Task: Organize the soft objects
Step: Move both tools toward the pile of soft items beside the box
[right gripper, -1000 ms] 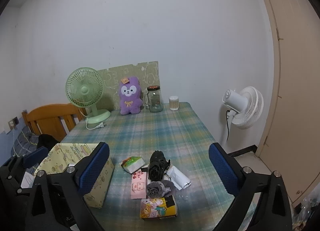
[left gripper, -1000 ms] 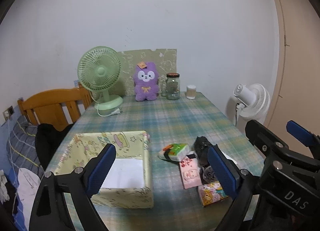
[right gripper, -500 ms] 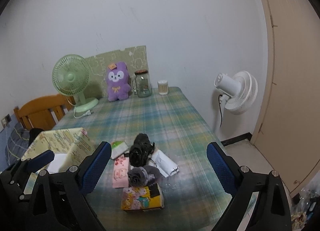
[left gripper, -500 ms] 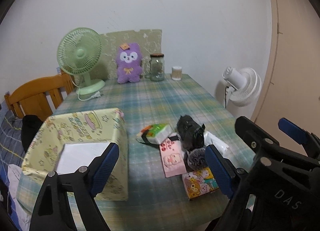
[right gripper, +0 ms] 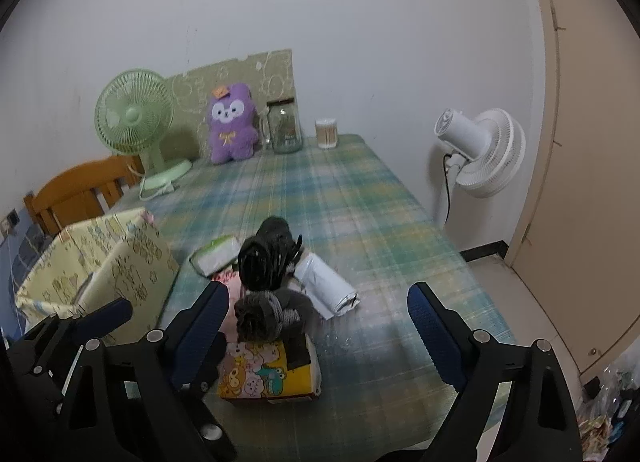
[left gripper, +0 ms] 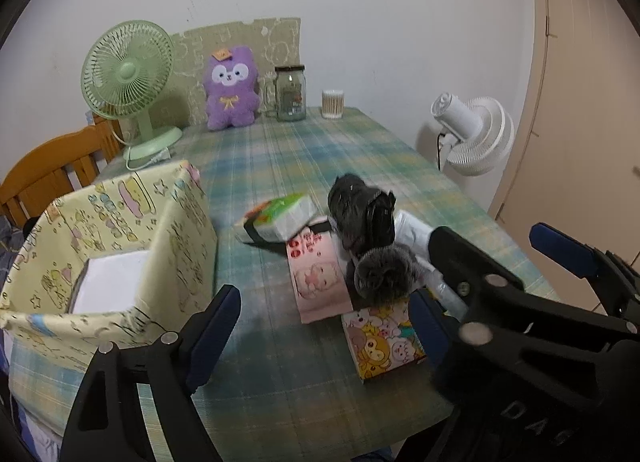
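Soft stuff sits in a heap mid-table, near edge: green tissue pack [left gripper: 280, 218], pink tissue pack [left gripper: 318, 280], cartoon tissue pack [left gripper: 382, 336], black rolled sock bundle [left gripper: 362, 214], grey sock roll [left gripper: 384, 272] resting on the cartoon pack, white roll [right gripper: 326, 282] at the right. None is boxed yet, so I judge this the approach to a first pick.

Going left to right: yellow patterned box [left gripper: 188, 238] stands open at the left, white bottom showing, nothing in it that I can see. My left gripper [left gripper: 320, 330] is spread wide with nothing between the fingers, over the gap between box and pile. My right gripper [right gripper: 318, 330] is also wide, its jaws closing a bit, with the grey sock roll and cartoon pack lying between the fingers, not yet pinched.

Next move, my guess: drop lower onto the grey roll, pinch, carry it left to the box. The black bundle touches it behind and may drag along.

Around: green desk fan [left gripper: 128, 74], purple plush [left gripper: 231, 88], glass jar [left gripper: 290, 92], swab cup [left gripper: 333, 103] at the far edge, white floor fan [right gripper: 478, 150] off the table, wooden chair [left gripper: 52, 166] at the left.
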`<state>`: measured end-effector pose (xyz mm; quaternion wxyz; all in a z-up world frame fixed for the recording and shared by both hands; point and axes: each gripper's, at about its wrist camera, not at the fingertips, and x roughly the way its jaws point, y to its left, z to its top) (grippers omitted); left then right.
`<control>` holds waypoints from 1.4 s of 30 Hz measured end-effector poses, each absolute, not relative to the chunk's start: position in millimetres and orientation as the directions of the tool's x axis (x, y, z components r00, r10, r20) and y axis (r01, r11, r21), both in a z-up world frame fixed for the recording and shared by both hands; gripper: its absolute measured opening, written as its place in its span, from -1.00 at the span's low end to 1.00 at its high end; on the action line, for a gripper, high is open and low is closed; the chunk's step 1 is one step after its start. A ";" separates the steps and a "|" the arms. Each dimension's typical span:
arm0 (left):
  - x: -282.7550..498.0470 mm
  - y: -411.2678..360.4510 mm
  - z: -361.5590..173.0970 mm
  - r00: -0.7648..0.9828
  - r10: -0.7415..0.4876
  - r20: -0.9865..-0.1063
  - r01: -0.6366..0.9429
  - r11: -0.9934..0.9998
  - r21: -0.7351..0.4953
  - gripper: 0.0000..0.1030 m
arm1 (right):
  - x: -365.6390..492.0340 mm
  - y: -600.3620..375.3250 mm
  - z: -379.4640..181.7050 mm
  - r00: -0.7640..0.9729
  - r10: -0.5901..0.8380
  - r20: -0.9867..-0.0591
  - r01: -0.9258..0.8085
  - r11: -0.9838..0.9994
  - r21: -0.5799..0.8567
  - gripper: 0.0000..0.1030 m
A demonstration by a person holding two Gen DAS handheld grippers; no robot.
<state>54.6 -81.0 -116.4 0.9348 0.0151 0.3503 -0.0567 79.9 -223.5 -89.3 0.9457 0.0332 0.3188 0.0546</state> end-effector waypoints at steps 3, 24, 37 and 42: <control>57.3 -83.2 -124.0 0.735 -0.094 -0.672 0.122 0.992 -0.006 0.65 | 84.7 -216.8 -98.9 0.770 0.146 -0.621 -0.105 0.989 0.101 0.80; 74.3 -84.5 -142.8 0.701 -0.104 -0.706 0.136 0.991 -0.011 0.54 | 112.9 -205.1 -132.1 0.669 0.291 -0.684 -0.204 0.957 0.208 -0.22; 63.5 -98.1 -132.2 0.717 -0.122 -0.686 0.162 0.987 -0.007 0.59 | 96.3 -218.6 -114.3 0.733 0.227 -0.641 -0.169 0.974 0.151 -0.72; 61.9 -106.9 -135.9 0.702 -0.152 -0.696 0.187 0.982 -0.026 0.66 | 92.2 -229.2 -115.5 0.733 0.191 -0.653 -0.142 0.982 0.127 -0.35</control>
